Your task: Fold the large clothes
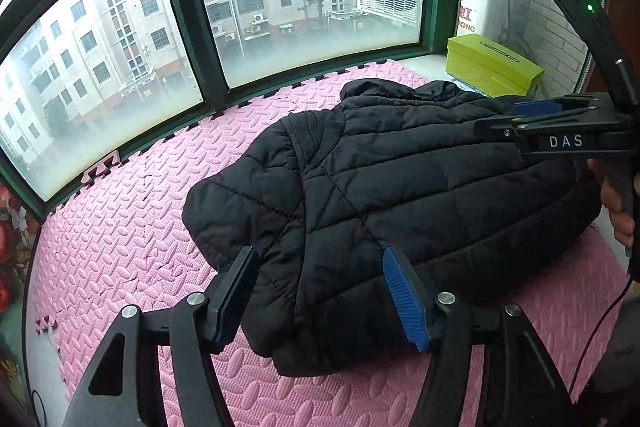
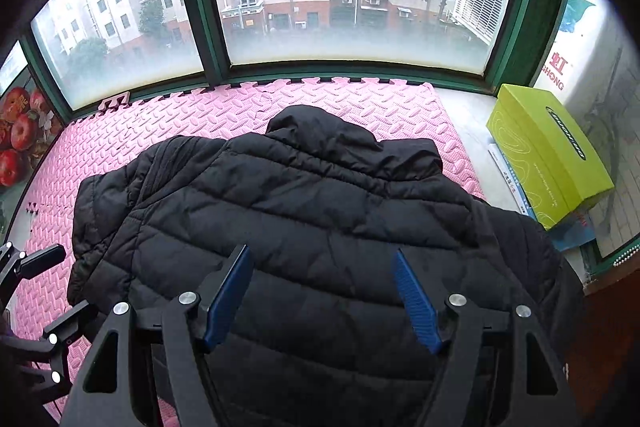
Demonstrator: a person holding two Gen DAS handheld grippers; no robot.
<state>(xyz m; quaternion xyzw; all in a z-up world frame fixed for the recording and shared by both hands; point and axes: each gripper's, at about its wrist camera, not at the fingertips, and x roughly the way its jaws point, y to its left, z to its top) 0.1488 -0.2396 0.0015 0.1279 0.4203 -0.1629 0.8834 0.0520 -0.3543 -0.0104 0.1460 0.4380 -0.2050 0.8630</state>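
Observation:
A black quilted puffer jacket point(image 1: 400, 187) lies spread on a pink foam mat point(image 1: 132, 223), its collar toward the window; it also shows in the right wrist view point(image 2: 320, 219). My left gripper point(image 1: 320, 255) is open, its blue-padded fingers straddling the jacket's near left edge, holding nothing. My right gripper point(image 2: 322, 257) is open above the jacket's lower back, empty. The right gripper also shows from the side in the left wrist view point(image 1: 516, 119), over the jacket's right part. The left gripper's fingers point(image 2: 44, 259) show at the left edge of the right wrist view.
The mat point(image 2: 168, 131) lies on a bay-window ledge, with green-framed panes point(image 1: 180, 7) just behind. A lime-green box point(image 2: 548, 151) sits on booklets at the right on bare ledge. A picture of apples point(image 2: 20, 135) stands at the left wall. A cable point(image 1: 600, 327) hangs right.

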